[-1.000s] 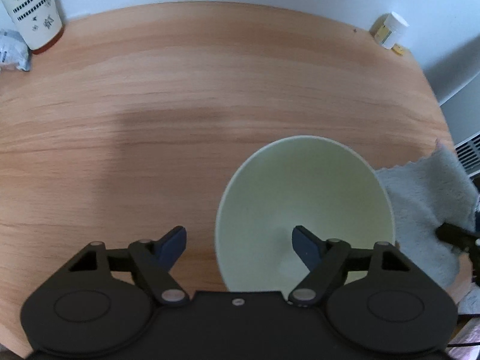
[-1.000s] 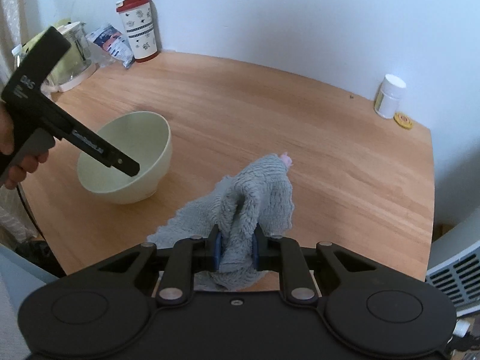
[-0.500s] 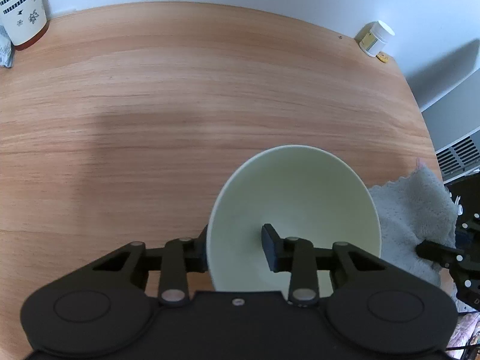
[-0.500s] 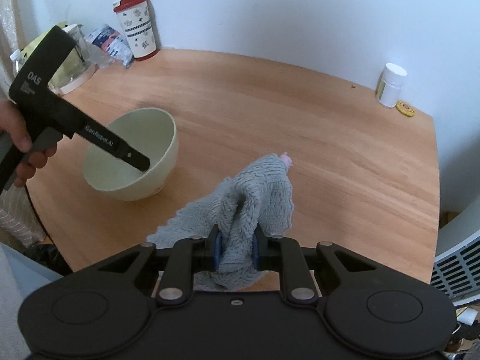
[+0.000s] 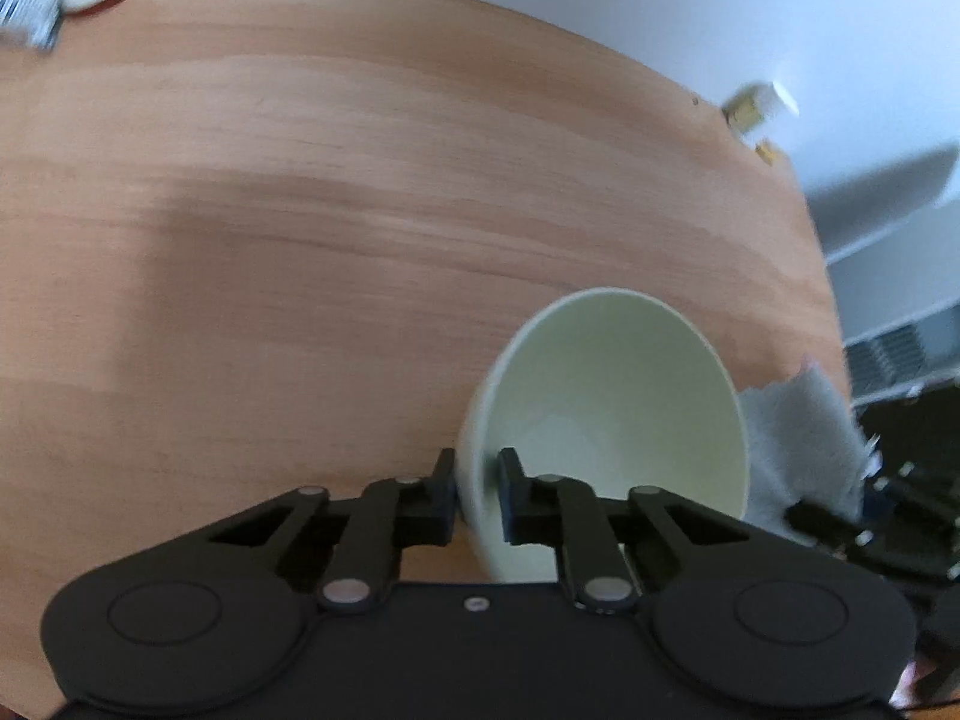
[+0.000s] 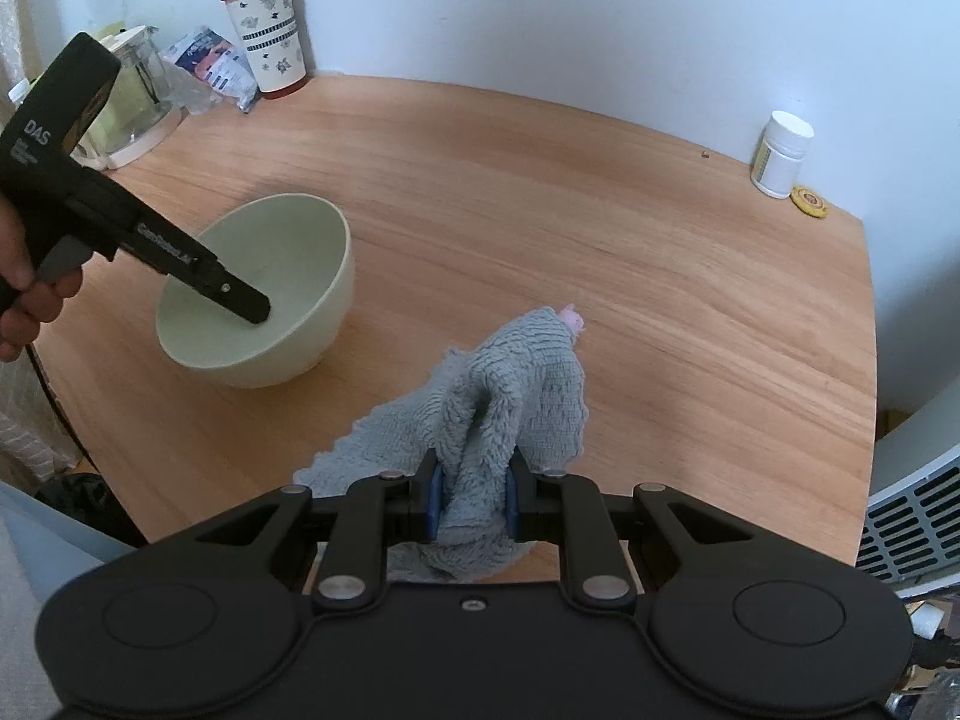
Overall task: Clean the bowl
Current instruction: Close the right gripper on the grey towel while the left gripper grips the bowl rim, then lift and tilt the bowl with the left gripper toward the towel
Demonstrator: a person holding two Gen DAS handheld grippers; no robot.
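The left gripper (image 5: 474, 495) has its two fingers pinched onto the near wall of the bowl (image 5: 606, 420), one finger outside the rim and the other inside, with only the thickness of the wall between them. That view is blurred, and the pale green bowl sits in the lower right of the frame, tipped so its opening faces up and toward the right. In the right wrist view the same bowl (image 6: 264, 294) shows at middle left on the wooden table (image 6: 600, 240), its base on the wood and its rim leaning a little, with the dark finger of the left gripper (image 6: 240, 303) reaching down inside it and the person's hand (image 6: 27, 294) at the far left edge holding the handle. The right gripper (image 6: 474, 501) is closed tight on a grey fluffy cloth (image 6: 516, 396), the fabric bunched up between the blue pads and spilling forward and to the left onto the table. The cloth lies just beside the bowl, apart from it in this view; in the left wrist view the cloth (image 5: 798, 438) shows at the right, right against the bowl's edge, though I cannot tell if they touch. At the upper left of the right wrist view stand a cup with a red lid (image 6: 267, 30), a plastic packet (image 6: 210, 66) and a glass jug (image 6: 132, 96). At the upper right are a white bottle (image 6: 780, 156) and a yellow disc (image 6: 809, 202) just beside it.
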